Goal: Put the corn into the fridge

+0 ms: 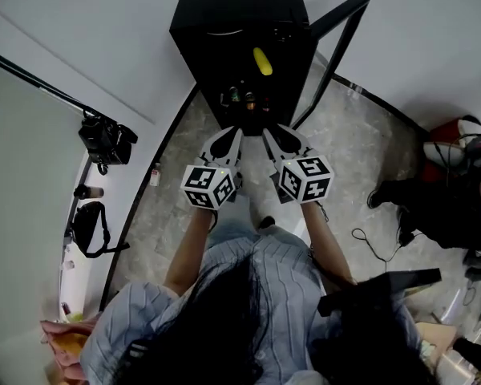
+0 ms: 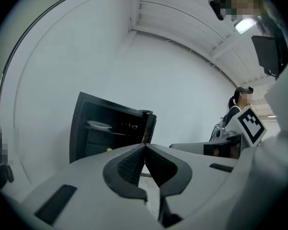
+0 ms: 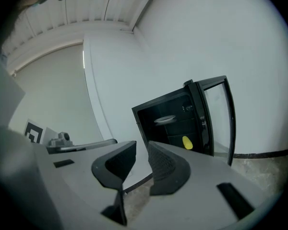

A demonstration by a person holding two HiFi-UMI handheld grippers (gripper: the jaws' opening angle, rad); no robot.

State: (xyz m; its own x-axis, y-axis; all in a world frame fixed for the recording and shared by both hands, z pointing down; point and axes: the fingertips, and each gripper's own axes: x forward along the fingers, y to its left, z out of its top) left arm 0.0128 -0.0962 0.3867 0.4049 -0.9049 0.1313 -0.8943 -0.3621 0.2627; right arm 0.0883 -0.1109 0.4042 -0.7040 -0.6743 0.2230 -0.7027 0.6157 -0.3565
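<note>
White walls back a black mini fridge (image 1: 240, 30), its door (image 1: 341, 38) standing open at right; the corn (image 1: 262, 61) lies on a shelf inside, straight ahead of both claws. Left gripper (image 1: 231, 135) is closed on nothing; right gripper (image 1: 279, 137) is slightly parted (also empty) and nearer the door

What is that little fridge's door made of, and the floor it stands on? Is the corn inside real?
The fridge door looks like a clear glass pane in a dark, glossy frame of metal or plastic; the white wall shows through it. The floor is grey and speckled, like terrazzo or polished stone, possibly printed vinyl. The corn is smooth and yellow, too small to tell real from plastic.
</note>
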